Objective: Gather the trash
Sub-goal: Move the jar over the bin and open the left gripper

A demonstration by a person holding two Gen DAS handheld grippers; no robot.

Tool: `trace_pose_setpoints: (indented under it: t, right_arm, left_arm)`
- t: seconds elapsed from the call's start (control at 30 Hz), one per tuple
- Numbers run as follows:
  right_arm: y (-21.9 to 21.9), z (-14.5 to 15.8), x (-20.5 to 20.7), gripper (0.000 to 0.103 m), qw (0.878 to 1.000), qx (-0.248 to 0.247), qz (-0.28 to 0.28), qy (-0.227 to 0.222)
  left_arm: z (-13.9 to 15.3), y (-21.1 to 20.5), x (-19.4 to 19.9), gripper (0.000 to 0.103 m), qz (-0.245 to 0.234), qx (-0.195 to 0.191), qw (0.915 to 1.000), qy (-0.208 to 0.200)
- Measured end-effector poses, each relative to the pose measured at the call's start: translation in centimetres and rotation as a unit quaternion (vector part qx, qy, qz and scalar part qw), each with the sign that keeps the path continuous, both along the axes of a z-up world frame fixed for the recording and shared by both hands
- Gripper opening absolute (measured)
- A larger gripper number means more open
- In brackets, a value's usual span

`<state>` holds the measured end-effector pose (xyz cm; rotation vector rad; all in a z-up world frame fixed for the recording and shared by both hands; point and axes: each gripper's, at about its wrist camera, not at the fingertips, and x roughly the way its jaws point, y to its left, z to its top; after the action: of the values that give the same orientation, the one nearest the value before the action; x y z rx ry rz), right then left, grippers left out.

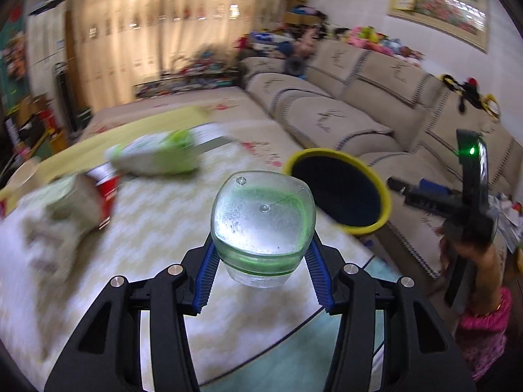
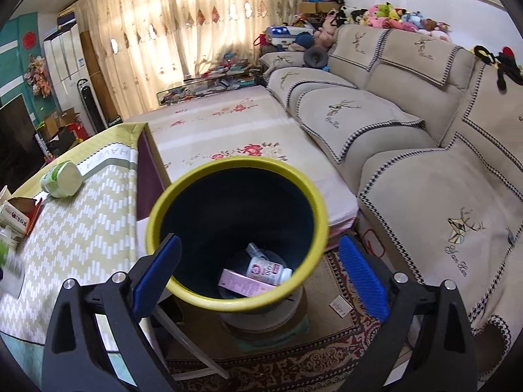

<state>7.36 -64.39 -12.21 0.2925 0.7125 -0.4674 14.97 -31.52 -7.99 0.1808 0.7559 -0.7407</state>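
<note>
My left gripper (image 1: 261, 248) is shut on a clear, green-tinted plastic bottle (image 1: 261, 212), seen bottom-first, above the table's near corner. The yellow-rimmed dark bin (image 1: 336, 189) stands just beyond it to the right, off the table's edge. In the right wrist view the bin (image 2: 235, 170) opens straight below my right gripper (image 2: 258, 271), whose blue pads (image 2: 157, 271) stand wide apart with nothing pressed between them. A white bottle with a pink label (image 2: 264, 269) and a pink box (image 2: 245, 282) lie in the bin.
A green-and-white container (image 2: 62, 179), a red-and-white carton (image 1: 101, 192) and crumpled paper (image 1: 55, 228) lie on the patterned table (image 2: 81, 228). A beige sofa (image 2: 425, 179) runs along the right. A hand (image 1: 470, 248) carries the other gripper beside the bin.
</note>
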Motion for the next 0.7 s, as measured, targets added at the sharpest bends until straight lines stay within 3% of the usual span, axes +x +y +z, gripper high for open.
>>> trace_pose_setpoints:
  t: [0.23,0.37,0.7]
  right_arm:
    - [-2.7,-0.9,-2.2,0.092,0.999,0.011,-0.032,0.005]
    - [-3.8,-1.5,-3.0,0.092,0.999,0.017,-0.047,0.005]
    - [-5.3,-3.1,-3.6,0.092,0.997,0.033,-0.061,0.019]
  left_arm:
    - [-0.4,-10.2,2.5,0.050,-0.072,0.006,0.9972,0.018]
    - [-1.6,-15.4,4.2,0.050,-0.088,0.026,0.9955,0.027]
    - [-5.9,-22.7,7.4,0.051,-0.103,0.063,0.9906,0.064]
